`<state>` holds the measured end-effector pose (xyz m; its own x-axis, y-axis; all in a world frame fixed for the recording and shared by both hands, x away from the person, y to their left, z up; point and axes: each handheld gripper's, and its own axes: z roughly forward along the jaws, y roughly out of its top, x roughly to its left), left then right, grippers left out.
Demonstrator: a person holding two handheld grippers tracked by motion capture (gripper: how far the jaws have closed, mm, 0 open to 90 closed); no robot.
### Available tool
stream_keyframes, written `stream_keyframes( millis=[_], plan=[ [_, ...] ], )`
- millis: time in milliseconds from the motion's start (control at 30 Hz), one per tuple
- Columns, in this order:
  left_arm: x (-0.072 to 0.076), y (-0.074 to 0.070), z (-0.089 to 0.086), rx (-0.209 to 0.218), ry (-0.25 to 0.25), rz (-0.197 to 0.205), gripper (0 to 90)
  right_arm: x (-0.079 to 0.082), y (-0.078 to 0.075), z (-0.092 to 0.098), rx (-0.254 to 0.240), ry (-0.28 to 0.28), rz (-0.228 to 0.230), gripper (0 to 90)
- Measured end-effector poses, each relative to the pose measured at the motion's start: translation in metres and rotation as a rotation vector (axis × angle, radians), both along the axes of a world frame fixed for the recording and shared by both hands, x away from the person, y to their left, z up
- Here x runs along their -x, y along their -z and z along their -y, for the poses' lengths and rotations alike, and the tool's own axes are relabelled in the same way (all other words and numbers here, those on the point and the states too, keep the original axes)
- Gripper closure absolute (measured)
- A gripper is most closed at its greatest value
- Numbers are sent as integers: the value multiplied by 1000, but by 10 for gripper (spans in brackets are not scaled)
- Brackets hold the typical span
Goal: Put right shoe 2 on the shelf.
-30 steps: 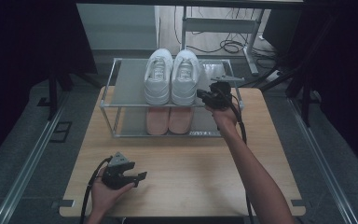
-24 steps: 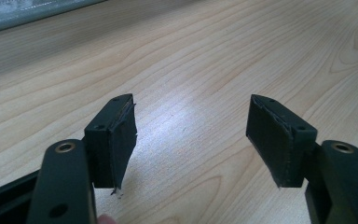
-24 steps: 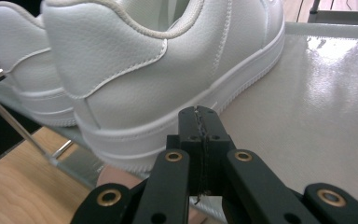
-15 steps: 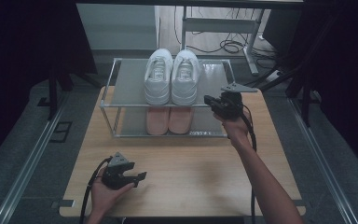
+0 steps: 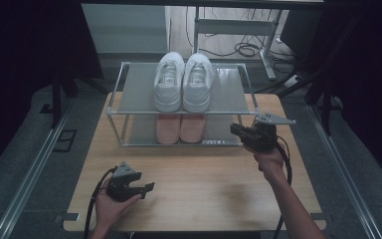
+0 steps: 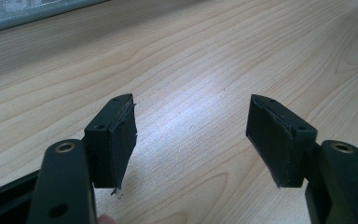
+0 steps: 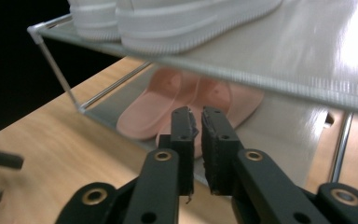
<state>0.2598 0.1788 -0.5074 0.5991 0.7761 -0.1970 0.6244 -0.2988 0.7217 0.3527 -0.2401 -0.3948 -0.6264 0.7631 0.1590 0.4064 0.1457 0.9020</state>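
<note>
Right hand-held gripper [image 7: 196,116] just parting, a narrow empty gap, before the pink slippers [image 7: 186,100]; left hand-held gripper [image 6: 191,135] wide apart, empty.

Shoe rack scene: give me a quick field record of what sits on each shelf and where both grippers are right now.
rack: two-shelf rack at the table's far edge
top shelf: white sneakers, side by side
bottom shelf: pink slippers, side by side
right gripper: in front of the rack's right end, aimed at the slippers, jaws just opening, a narrow gap, nothing between them
left gripper: low over bare tabletop, jaws wide apart, holding nothing
</note>
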Motion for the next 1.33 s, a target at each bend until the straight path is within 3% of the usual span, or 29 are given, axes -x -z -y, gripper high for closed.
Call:
stream_keyframes(
  millis=[267,633,833,933,1333],
  plan=[
    [0,0,1,-4,3,0,336,23,31,17,-8,-31,-39,586],
    [0,1,1,-3,-1,-2,336,40,72,35,-23,-12,-60,525],
    [0,2,2,-6,-1,-4,336,44,96,40,2,6,-85,520],
    [0,2,2,-6,-1,-3,336,45,98,40,29,9,-90,514],
    [-1,2,0,-5,-4,-4,335,47,102,41,41,17,-80,507]
  ],
)
